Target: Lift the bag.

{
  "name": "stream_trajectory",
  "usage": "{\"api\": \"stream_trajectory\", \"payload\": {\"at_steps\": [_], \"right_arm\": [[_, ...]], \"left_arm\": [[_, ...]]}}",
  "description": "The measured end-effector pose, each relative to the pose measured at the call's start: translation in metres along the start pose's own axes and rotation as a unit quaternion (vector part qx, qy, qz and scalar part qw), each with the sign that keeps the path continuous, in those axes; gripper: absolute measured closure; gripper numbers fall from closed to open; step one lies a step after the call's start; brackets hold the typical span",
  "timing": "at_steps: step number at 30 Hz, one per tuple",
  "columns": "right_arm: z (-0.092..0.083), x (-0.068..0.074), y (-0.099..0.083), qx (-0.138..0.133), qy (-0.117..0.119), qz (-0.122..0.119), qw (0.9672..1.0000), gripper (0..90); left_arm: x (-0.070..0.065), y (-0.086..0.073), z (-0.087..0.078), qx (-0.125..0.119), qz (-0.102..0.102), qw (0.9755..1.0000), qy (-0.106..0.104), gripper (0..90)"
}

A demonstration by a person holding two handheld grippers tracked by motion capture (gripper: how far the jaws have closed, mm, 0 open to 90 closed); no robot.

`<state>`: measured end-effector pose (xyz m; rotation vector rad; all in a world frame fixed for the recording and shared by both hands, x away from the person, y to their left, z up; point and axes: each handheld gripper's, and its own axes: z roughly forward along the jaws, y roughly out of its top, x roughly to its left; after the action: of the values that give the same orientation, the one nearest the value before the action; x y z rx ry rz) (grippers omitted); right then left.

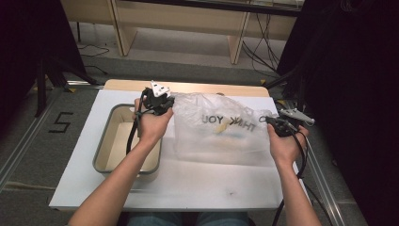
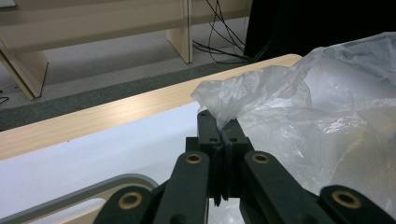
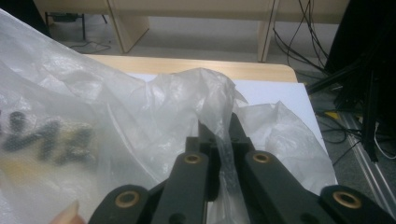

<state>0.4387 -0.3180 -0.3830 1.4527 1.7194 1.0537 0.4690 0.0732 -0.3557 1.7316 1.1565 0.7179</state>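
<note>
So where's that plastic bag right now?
In the high view the plastic bag is stretched over the white table, right of the tray, pinched between both hand-held grippers.

The plastic bag [image 1: 221,127] hides its yellowish contents, blurs its printed letters, and runs past both gripper views' edges.

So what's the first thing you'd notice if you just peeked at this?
The big crinkly clear plastic bag with black letters, spread across the middle of the white table. Each side of it is pinched in a black claw: the left claw grips the bag's left edge and the right claw its right edge. Left of the bag sits a grey-rimmed tray.
</note>
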Motion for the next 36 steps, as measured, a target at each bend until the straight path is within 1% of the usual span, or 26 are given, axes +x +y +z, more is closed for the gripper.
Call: {"api": "stream_trajectory", "payload": {"at_steps": [6, 8, 9, 10, 13, 14, 16, 18, 21, 24, 25, 26, 27, 28, 29, 30, 32, 34, 36], "right_arm": [[0.005, 0.0, -0.002, 0.011, 0.004, -0.002, 0.9999, 89.8], [0.009, -0.001, -0.004, 0.023, 0.006, 0.001, 0.9997, 89.6], [0.009, -0.001, -0.004, 0.023, 0.006, 0.001, 0.9997, 89.6], [0.012, -0.002, -0.005, 0.034, 0.006, 0.001, 0.9994, 89.6], [0.015, -0.004, -0.007, 0.041, 0.007, 0.003, 0.9991, 89.4], [0.016, -0.004, -0.007, 0.043, 0.009, 0.003, 0.999, 89.3], [0.017, -0.004, -0.006, 0.044, 0.01, 0.002, 0.999, 88.9], [0.018, -0.004, -0.006, 0.045, 0.012, 0.004, 0.9989, 87.7], [0.017, -0.005, -0.004, 0.046, 0.014, 0.005, 0.9989, 82.7], [0.013, -0.006, -0.003, 0.036, 0.013, 0.006, 0.9992, 77.1], [0.013, -0.006, -0.003, 0.036, 0.013, 0.006, 0.9992, 77.1], [0.012, -0.007, -0.003, 0.031, 0.013, 0.005, 0.9994, 74.9], [0.01, -0.007, -0.002, 0.022, 0.014, 0.005, 0.9996, 72.1], [0.006, -0.007, 0.0, 0.006, 0.012, 0.002, 0.9999, 66.1], [0.004, -0.007, 0.001, -0.002, 0.013, -0.003, 0.9999, 63.2], [0.002, -0.007, 0.002, -0.008, 0.014, -0.009, 0.9998, 60.2], [-0.002, -0.006, 0.004, -0.022, 0.013, -0.015, 0.9996, 54.7], [-0.007, -0.005, 0.007, -0.037, 0.016, -0.019, 0.999, 47.6], [-0.011, -0.005, 0.009, -0.048, 0.014, -0.024, 0.9984, 41.9]], "left_arm": [[0.001, -0.002, 0.006, 0.013, 0.0, 0.9999, 0.005, 89.4], [0.003, -0.004, 0.01, 0.02, -0.001, 0.9998, 0.006, 89.3], [0.003, -0.004, 0.01, 0.02, -0.001, 0.9998, 0.006, 89.3], [0.003, -0.004, 0.011, 0.022, -0.001, 0.9997, 0.007, 89.3], [0.003, -0.005, 0.014, 0.031, 0.001, 0.9995, 0.007, 89.3], [0.003, -0.005, 0.015, 0.031, -0.002, 0.9995, 0.007, 89.3], [0.003, -0.006, 0.018, 0.039, 0.0, 0.9992, 0.009, 89.3], [0.004, -0.007, 0.019, 0.042, 0.002, 0.9991, 0.009, 89.2], [0.003, -0.008, 0.02, 0.043, -0.001, 0.999, 0.009, 89.2], [0.002, -0.008, 0.021, 0.043, 0.0, 0.9991, 0.007, 89.2], [0.002, -0.008, 0.021, 0.043, -0.001, 0.9991, 0.007, 89.2], [0.002, -0.008, 0.021, 0.042, -0.001, 0.9991, 0.007, 89.2], [0.002, -0.008, 0.021, 0.042, -0.002, 0.9991, 0.007, 89.2], [0.002, -0.008, 0.021, 0.043, -0.003, 0.9991, 0.008, 89.2], [0.003, -0.008, 0.022, 0.044, -0.002, 0.999, 0.008, 89.2], [0.003, -0.008, 0.022, 0.046, -0.001, 0.9989, 0.009, 89.2], [0.004, -0.009, 0.024, 0.048, -0.005, 0.9988, 0.011, 89.1], [0.004, -0.009, 0.024, 0.048, -0.005, 0.9988, 0.011, 89.1], [0.004, -0.009, 0.024, 0.049, -0.003, 0.9987, 0.011, 89.1]]}}
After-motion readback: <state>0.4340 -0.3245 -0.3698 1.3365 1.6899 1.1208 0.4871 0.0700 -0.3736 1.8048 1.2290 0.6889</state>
